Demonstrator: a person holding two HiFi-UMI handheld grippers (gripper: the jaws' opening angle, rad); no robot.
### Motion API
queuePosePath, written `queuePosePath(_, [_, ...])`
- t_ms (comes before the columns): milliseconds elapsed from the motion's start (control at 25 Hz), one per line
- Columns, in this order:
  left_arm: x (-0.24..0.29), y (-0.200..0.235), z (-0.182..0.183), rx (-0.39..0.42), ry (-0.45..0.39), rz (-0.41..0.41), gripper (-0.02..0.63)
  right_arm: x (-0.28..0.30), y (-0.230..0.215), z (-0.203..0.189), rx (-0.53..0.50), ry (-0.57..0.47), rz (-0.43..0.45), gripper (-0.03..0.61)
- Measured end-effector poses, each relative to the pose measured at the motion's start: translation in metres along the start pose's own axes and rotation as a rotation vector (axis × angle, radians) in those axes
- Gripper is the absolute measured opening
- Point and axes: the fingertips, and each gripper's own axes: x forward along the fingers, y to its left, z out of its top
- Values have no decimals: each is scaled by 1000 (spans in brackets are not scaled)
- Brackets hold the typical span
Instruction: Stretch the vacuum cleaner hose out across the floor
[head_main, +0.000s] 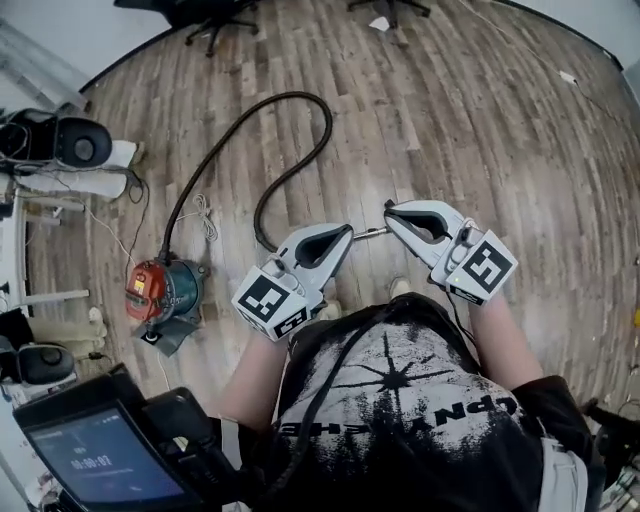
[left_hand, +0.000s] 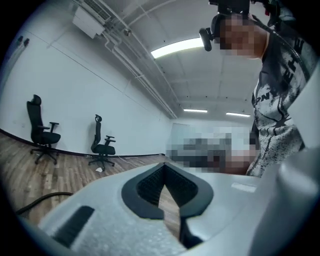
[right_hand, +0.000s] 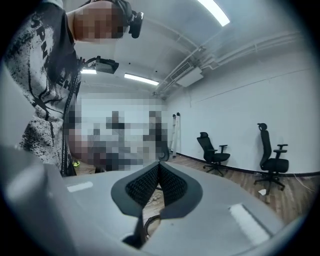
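Hose (head_main: 300, 94); L hand-held gripper (head_main: 350, 235), R (head_main: 389, 210) shut, prob. touching.

Person wore a black T-shirt (head_main: 400, 400) with short sleeves. It had a white splatter print, a starburst graphic and block lettering across the chest. A black cable (head_main: 322, 400) ran down the shirt front. Head rig was a small black camera (left_hand: 210, 31) on a bracket.

Left gripper (head_main: 347, 235) and right gripper (head_main: 392, 211) looked the same: pale grey moulded shells, a teardrop cut-out rimmed in black, ribbed black pads inside. Each had a white cube with black square markers at the rear: left cube (head_main: 270, 303), right cube (head_main: 485, 267). A thin dark lead (head_main: 457, 315) trailed from the right cube.
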Motion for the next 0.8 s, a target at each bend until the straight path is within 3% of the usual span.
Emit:
queuePosePath(240, [4, 9, 7, -7, -65, 266, 0, 18, -8, 7, -78, -19, 282, 6])
queuePosePath(400, [-9, 15, 14, -18, -91, 415, 0, 37, 0, 12, -75, 3, 449, 6])
queuePosePath(560, [-37, 31, 18, -64, -130, 470, 0, 67, 7, 12, -68, 19, 493, 6])
queuePosePath(800, [-80, 72, 17, -75, -149, 489, 0, 113, 7, -13, -55, 122, 466, 6])
